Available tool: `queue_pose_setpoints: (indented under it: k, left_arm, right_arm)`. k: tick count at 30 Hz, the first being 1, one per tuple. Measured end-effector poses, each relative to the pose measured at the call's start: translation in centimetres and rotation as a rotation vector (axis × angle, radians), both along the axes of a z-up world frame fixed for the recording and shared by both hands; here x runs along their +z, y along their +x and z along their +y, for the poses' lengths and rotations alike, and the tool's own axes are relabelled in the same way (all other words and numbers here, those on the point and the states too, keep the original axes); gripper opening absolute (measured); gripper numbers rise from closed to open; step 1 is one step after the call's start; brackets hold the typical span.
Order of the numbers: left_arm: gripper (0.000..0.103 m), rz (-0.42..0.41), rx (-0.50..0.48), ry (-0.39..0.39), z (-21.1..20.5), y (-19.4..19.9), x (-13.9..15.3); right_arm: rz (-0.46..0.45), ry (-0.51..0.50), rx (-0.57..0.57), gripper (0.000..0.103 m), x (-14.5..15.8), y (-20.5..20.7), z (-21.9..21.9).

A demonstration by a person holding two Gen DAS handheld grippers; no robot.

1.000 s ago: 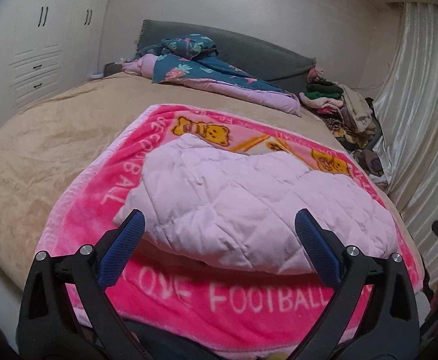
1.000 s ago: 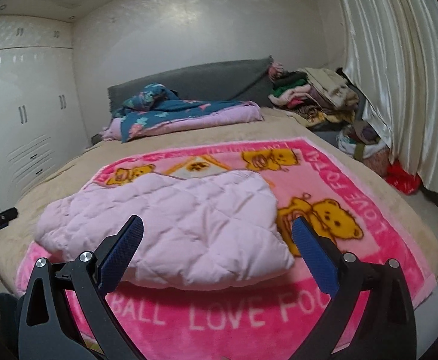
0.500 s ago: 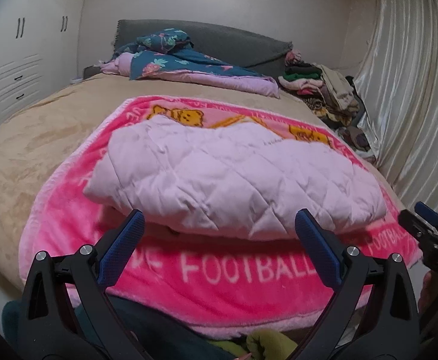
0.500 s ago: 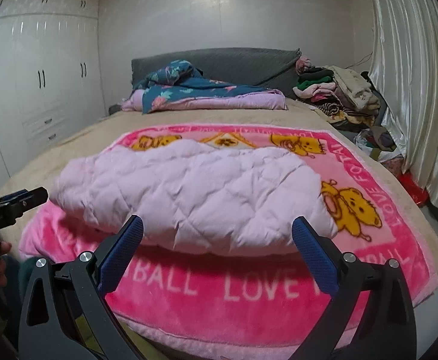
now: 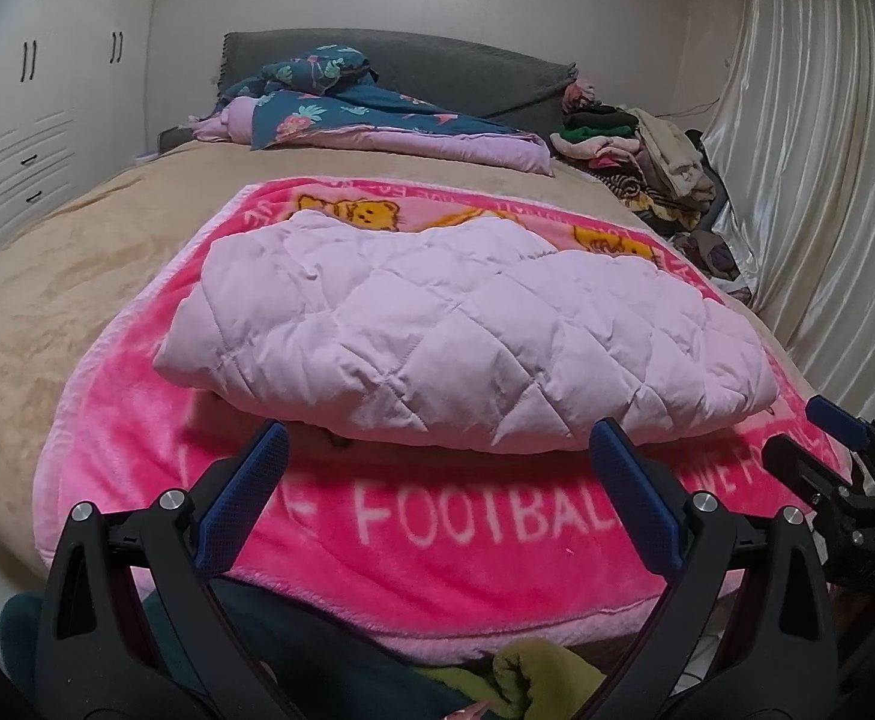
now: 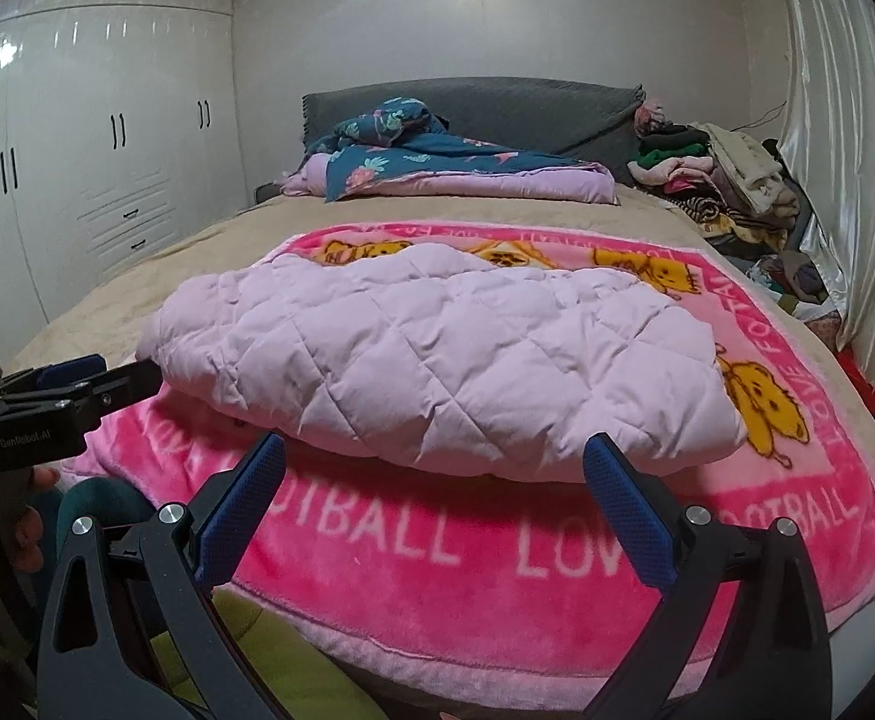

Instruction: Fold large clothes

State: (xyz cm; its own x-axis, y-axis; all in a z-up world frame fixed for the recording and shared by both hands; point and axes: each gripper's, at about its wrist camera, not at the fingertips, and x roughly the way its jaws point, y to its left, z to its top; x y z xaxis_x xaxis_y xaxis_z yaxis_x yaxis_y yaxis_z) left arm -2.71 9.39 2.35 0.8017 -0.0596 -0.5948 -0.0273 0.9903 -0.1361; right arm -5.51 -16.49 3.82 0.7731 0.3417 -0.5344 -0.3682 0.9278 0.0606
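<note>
Hovering left gripper [image 5: 437, 504], right gripper [image 6: 434, 501], splayed

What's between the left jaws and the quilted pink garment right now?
Only the pink blanket, its FOOTBALL band, lies between the open left gripper and the quilted pink garment. The left wrist view shows this.

The folded jacket [image 5: 467, 330] lies on the blanket [image 5: 437, 528] straight ahead of both grippers — the left gripper [image 5: 437, 504] and the right gripper [image 6: 431, 498], both with fingers spread, short of its near edge. Behind it, a quilt [image 6: 455, 171] by the headboard [image 6: 545, 108]; a clothes pile [image 6: 719, 180] sits far right.
</note>
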Motion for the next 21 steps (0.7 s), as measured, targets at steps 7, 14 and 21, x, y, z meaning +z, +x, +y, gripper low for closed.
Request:
queue_pose_setpoints:
  k: [7,14,21]
  left_arm:
    - [0.094,0.005,0.003,0.008,-0.07,-0.06,0.01]
    - [0.094,0.007,0.006,0.017,-0.04,-0.13,0.02]
    - [0.094,0.008,0.007,0.02,-0.08,-0.14,0.01]
  right_arm:
    - [0.001,0.005,0.0,0.099,0.05,-0.03,-0.2]
    - [-0.002,0.0,0.004,0.099,0.09,-0.02,-0.2]
    - [0.0,0.0,0.004,0.099,-0.02,-0.07,-0.2]
